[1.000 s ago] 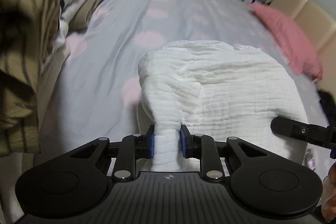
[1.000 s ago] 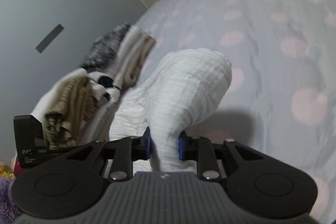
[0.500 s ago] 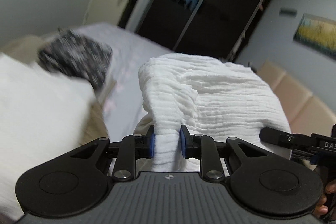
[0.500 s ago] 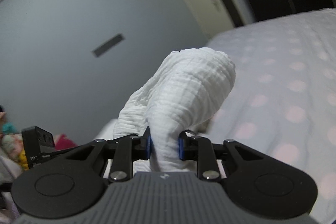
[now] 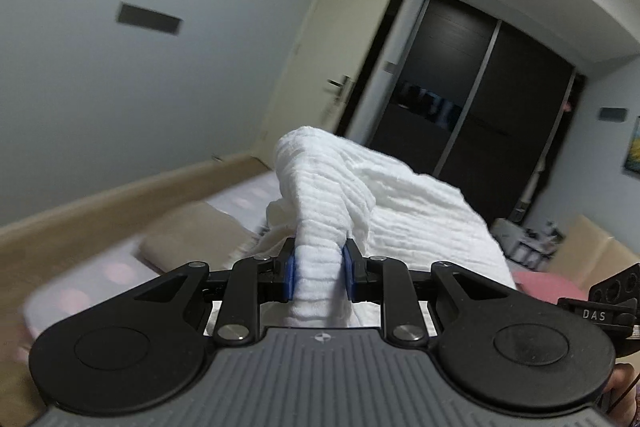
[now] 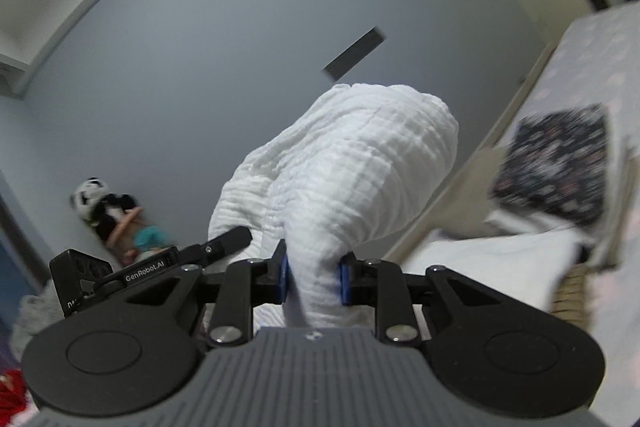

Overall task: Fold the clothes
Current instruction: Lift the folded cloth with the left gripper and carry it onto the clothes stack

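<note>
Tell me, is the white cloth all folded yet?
Not yet. Done: the white cloth has been picked up, with the left gripper and the right gripper each shut on a bunch of it. In hand: it hangs in the air between them, off the bed. Left: laying it down, folding it flat, and then the other clothes piled on the bed.

Left wrist cam sits right behind its hand-held gripper (image 5: 319, 277), tilted up toward the door (image 5: 340, 67) and wardrobe (image 5: 472, 99). Right cam, equally close, faces the grey wall (image 6: 240, 47). Both share the white cloth (image 5: 384, 195) and bed (image 6: 592, 75).
</note>
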Tool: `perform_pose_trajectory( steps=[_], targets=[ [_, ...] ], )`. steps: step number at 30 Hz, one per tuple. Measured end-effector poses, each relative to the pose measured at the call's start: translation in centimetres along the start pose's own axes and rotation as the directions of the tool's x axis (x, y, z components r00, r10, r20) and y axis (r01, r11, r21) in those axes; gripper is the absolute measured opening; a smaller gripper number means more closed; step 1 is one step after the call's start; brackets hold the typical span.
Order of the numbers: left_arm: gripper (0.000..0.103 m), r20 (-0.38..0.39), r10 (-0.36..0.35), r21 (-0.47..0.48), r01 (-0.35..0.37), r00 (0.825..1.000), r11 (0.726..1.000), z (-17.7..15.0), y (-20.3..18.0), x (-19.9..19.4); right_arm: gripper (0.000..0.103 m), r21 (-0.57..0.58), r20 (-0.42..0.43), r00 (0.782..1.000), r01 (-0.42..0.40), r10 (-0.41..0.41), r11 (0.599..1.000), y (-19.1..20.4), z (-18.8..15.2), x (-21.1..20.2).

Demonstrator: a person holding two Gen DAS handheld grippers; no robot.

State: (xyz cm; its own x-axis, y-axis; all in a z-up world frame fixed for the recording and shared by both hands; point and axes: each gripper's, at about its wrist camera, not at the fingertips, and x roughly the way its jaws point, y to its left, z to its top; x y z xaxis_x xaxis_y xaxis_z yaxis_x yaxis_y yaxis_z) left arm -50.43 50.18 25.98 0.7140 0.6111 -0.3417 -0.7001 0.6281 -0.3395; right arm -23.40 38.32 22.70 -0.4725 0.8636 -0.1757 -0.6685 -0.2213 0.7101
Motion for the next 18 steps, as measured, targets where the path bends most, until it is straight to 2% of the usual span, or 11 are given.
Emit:
perform_pose_trajectory(
  steps=[2,4,8,14,18],
  targets=[
    [0.020,-0.015,0.033,-0.001,-0.033,0.999,0.999,0.6,1.0,0.6,0.026,0.038,-0.018,1.000,-0.023,0.024,0.999,-1.0,-0.1,2.2],
    [0.020,-0.038,0.062,-0.003,-0.062,0.997,0.998,0.9,2.0,1.8,0.026,0.085,-0.043,0.999,-0.009,0.012,0.996,-3.1,-0.2,3.8],
    [0.020,-0.148,0.077,0.010,-0.076,0.986,0.997,-1.3,2.6,8.3,0.026,0.137,-0.092,0.991,0.111,-0.099,0.984,-8.4,-0.8,5.6],
    [0.020,-0.311,0.078,0.018,-0.076,0.947,0.997,-5.5,3.0,18.7,0.026,0.181,-0.146,0.961,0.261,-0.237,0.948,-14.6,-2.4,6.7],
    [0.020,-0.385,0.114,0.049,-0.103,0.916,0.993,-6.5,3.7,22.3,0.026,0.201,-0.195,0.943,0.309,-0.271,0.930,-16.8,-4.2,8.9]
  ],
)
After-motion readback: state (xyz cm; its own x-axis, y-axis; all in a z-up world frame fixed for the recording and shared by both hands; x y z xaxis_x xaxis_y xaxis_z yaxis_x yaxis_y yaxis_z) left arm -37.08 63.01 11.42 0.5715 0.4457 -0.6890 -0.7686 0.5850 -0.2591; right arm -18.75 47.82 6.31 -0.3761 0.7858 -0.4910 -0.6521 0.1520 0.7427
